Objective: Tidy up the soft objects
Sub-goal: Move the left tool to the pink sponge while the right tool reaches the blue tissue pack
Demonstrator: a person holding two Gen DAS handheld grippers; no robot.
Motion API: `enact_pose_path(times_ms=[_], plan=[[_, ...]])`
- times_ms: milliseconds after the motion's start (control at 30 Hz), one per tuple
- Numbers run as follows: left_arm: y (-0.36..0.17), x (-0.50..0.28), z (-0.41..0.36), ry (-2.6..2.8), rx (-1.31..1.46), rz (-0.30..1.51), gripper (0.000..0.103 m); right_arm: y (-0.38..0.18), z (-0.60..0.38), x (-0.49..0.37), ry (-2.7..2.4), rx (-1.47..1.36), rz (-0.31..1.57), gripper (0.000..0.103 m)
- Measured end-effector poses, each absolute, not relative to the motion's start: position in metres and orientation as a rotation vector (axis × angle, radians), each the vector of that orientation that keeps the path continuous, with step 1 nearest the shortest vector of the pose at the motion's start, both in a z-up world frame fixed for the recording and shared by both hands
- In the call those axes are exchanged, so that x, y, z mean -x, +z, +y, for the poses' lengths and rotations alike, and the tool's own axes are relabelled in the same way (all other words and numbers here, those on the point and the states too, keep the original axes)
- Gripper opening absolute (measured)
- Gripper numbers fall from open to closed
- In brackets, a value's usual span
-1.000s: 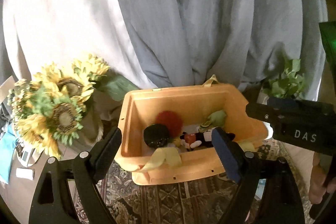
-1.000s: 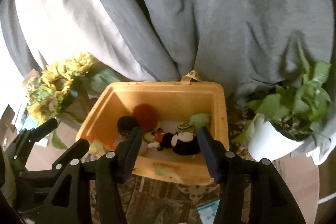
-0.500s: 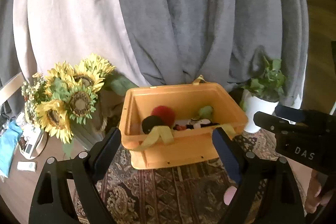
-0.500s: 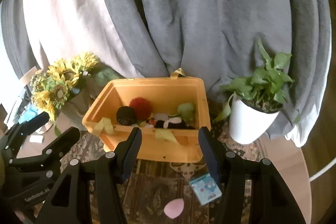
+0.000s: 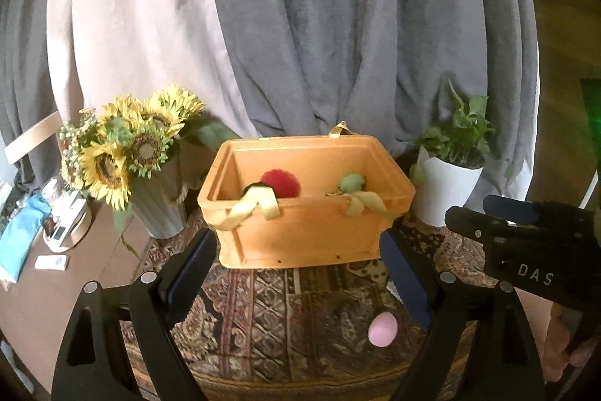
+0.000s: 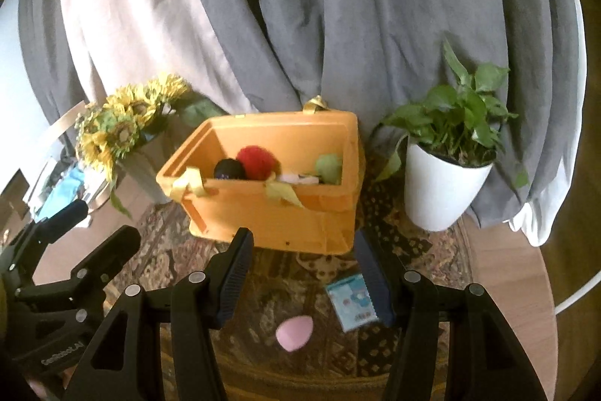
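1. An orange plastic bin (image 5: 308, 232) with yellow ribbon handles stands on a patterned dark rug (image 5: 285, 318).
2. Inside the bin lie a red fuzzy ball (image 6: 257, 157), a black ball (image 6: 228, 170) and a green plush toy (image 6: 328, 166).
3. A pink egg-shaped sponge (image 6: 294, 329) lies on the rug, near a small blue packet (image 6: 351, 301).
4. The left gripper (image 5: 298, 273) is spread wide, holding nothing.
5. The right gripper (image 6: 304, 273) is likewise wide apart and empty.
6. Yellow sunflowers in a vase (image 5: 131, 153) stand left of the bin; a white potted plant (image 6: 447, 175) stands right.

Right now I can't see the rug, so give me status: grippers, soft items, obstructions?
Left gripper open, right gripper open, both empty. Pink sponge on rug, outside orange bin. Blue packet lies beside it.
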State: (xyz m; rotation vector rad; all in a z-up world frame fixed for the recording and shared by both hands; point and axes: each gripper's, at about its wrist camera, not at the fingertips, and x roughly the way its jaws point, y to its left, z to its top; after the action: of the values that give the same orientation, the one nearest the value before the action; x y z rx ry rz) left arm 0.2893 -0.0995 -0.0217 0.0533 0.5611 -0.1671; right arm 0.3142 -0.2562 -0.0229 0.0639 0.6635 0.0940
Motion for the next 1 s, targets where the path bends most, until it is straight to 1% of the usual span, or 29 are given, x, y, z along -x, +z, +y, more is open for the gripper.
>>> enact_pose_path(times_ms=[300,567,767,833,1000], plan=[[-0.036,-0.26,-0.126,-0.131,-0.048,0.557,0.089,-0.034,-0.284,-0.292,0.141,-0.033,0.673,0.057],[-0.061,-0.247,-0.145,-0.128,-0.067,0.588,0.089,-0.046,-0.3,-0.278,0.171,-0.003,0.668,0.057],[-0.085,-0.244,-0.155,-0.143,-0.097,0.631,0.089,-0.068,-0.31,-0.278,0.193,-0.016,0.716,0.058],[-0.091,-0.245,-0.157,-0.142,-0.109,0.641,0.089,-0.077,-0.311,-0.279,0.203,-0.014,0.736,0.061],[-0.107,-0.25,-0.162,-0.148,-0.128,0.672,0.089,-0.098,-0.314,-0.285,0.216,-0.003,0.787,0.061]])
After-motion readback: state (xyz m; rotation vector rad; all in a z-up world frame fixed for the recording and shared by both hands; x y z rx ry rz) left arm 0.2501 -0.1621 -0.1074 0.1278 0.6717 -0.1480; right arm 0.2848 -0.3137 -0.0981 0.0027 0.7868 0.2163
